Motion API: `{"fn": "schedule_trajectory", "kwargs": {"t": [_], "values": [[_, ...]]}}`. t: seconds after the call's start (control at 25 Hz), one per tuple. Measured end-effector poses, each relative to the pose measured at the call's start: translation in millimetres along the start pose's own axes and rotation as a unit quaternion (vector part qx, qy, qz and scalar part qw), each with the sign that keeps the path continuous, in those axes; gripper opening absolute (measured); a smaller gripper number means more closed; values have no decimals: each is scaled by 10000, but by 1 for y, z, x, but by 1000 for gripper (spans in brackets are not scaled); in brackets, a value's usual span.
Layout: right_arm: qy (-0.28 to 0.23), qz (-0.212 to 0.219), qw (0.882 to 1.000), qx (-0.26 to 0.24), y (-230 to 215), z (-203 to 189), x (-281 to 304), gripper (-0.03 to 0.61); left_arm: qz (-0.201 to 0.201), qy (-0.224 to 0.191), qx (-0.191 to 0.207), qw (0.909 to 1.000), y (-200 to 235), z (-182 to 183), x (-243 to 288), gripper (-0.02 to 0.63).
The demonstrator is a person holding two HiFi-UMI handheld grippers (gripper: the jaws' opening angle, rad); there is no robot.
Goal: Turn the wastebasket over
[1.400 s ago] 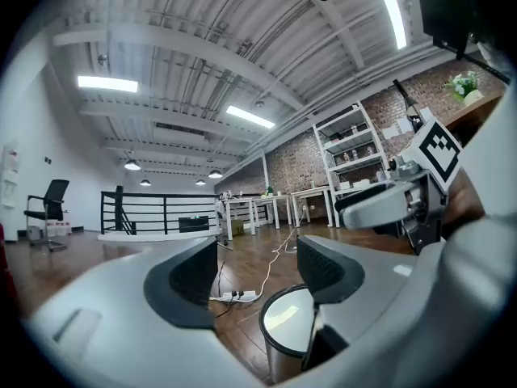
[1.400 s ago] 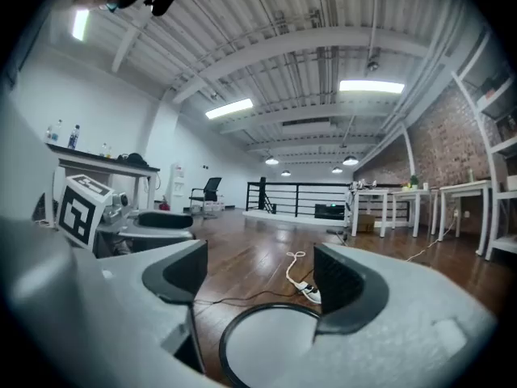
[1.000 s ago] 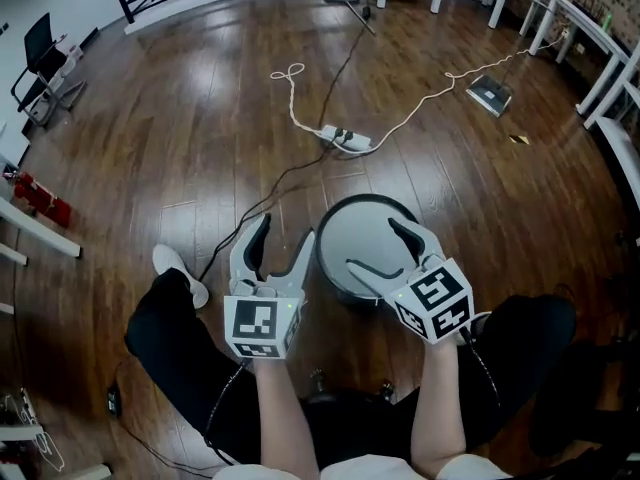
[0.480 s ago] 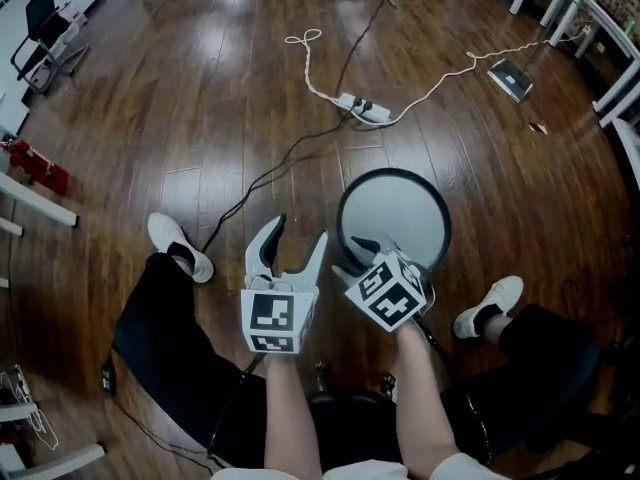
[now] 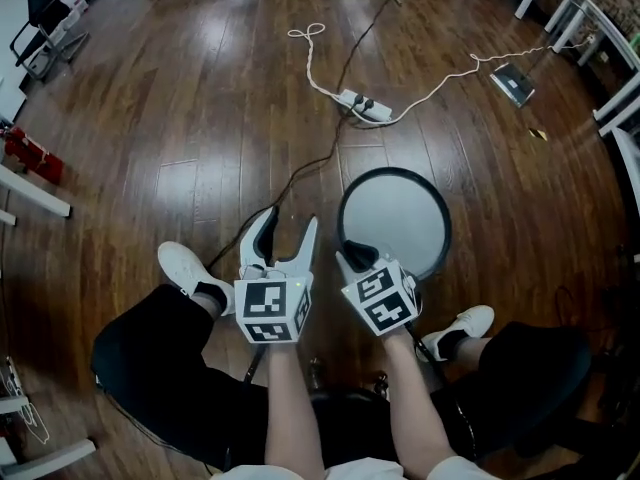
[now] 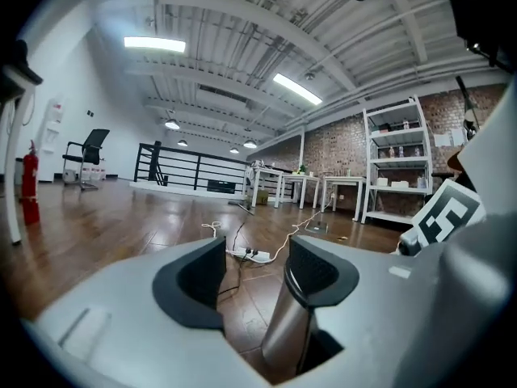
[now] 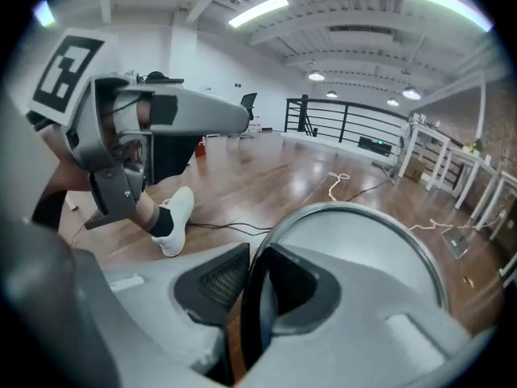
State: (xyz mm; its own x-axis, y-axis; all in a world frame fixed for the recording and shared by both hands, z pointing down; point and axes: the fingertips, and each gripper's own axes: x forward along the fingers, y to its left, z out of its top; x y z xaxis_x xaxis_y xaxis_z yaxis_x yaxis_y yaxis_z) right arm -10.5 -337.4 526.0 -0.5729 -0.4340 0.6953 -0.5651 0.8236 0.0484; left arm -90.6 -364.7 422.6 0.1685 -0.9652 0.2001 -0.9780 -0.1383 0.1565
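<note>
Wastebasket [image 5: 395,218] on the floor [image 5: 150,118], between the shoes. The right gripper [image 5: 352,256] has been lowered, its jaws closing on the near rim. The left gripper [image 5: 288,224], wide but narrowing, is empty. Overturning is judged ready to begin.

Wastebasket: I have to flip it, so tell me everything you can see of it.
The wastebasket is round, with a dark outer wall, a thin metallic-looking rim and a pale grey inside. It stands mouth up on the wood floor before the seated person. The right gripper is closing its jaws on the near rim, one inside, one outside.
</note>
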Motion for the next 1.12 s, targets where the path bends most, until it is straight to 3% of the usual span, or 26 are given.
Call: {"fn": "schedule_trajectory", "kwargs": {"t": [0.16,0.32,0.44,0.6,0.68,0.8,0.88,0.96,1.12], "values": [[-351,-61,9992,183,-20,5,-20,64,79,79,-120,9999,4,-9,-5,270],[-1174,73,9899,794,-50,21,-53,61,224,228,-76,9995,15,-18,-9,270],[-1992,342,9660,1614,-73,27,-77,61,272,283,-67,9992,18,-21,-11,270],[-2590,417,9182,2968,-108,0,-92,54,208,410,-45,9989,14,-26,-10,270],[-2417,109,9104,3357,-127,-32,-92,49,123,523,-69,9985,11,-32,-8,270],[-1365,-615,9273,3430,-148,-102,-80,54,51,657,-200,9976,7,-43,-4,270],[-923,-795,9225,3662,-151,-141,-73,52,7,771,-341,9964,4,-56,-1,270],[-1010,-815,9093,3954,-153,-150,-71,46,-58,974,-420,9943,2,-72,4,270],[-570,-1119,9284,3498,-156,-144,-68,58,38,1448,-614,9876,5,-104,12,286]]}}
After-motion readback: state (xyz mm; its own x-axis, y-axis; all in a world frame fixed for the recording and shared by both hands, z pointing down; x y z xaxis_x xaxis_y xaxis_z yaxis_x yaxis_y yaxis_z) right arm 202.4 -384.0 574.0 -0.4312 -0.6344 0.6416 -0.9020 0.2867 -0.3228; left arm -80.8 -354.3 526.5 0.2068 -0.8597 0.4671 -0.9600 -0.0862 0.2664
